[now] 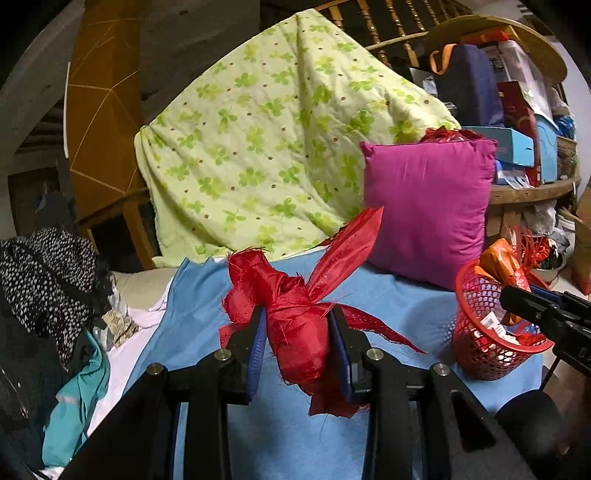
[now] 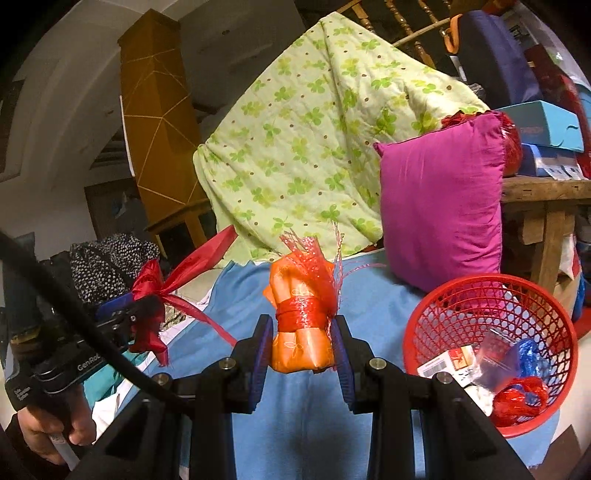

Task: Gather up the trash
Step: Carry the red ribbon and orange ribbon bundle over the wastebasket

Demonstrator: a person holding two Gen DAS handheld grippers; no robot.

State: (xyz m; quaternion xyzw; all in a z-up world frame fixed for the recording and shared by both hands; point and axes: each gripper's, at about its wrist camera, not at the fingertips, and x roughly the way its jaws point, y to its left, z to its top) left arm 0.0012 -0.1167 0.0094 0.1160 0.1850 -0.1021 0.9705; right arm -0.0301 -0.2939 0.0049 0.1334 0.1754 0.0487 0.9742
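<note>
Green clover quilt (image 1: 266,136) drapes over a wooden rail (image 1: 388,33) at the back. Magenta pillow (image 1: 428,206) stands upright beside it on the blue sheet (image 1: 399,302). Blue boxes (image 2: 546,125) crowd a wooden shelf (image 2: 546,192) on the right. Spotted black cloth (image 1: 44,273) heaps on the left, orange panel (image 2: 155,110) behind it.

Two close wrist views, both facing bed (image 1: 280,435)

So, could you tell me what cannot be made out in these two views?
- Red basket, left wrist view: the right gripper and orange bundle hide its contents.
- Packet print in the basket, right wrist view: too small to read.
- Lower end of the red cloth bundle, left wrist view: behind the left gripper's pads.
</note>
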